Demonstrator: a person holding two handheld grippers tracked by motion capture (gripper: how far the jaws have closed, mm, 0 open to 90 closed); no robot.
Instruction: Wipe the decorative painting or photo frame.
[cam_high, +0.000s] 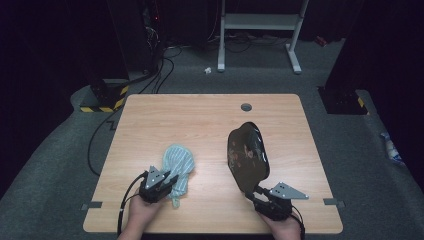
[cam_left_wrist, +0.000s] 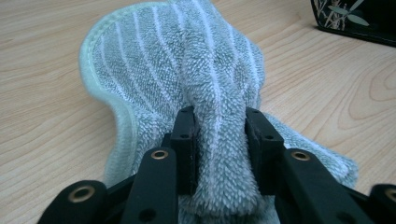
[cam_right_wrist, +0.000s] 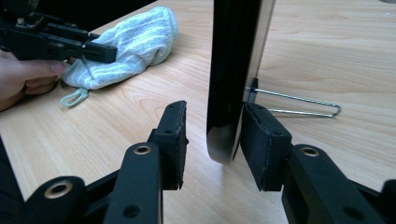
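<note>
Two risks are showing: right gripper (cam_right_wrist: 212, 140), jaws parted, is freeing the upright black lacquered plate (cam_high: 248, 155), which may topple off its wire stand (cam_right_wrist: 299, 105); left gripper (cam_left_wrist: 219, 140) is pinching the striped green terry cloth (cam_left_wrist: 187, 70).

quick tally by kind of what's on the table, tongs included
Striped cloth: 1
Dark plate standing on edge on its wire stand: 1
Tongs: 2, left and right
Total: 4
</note>
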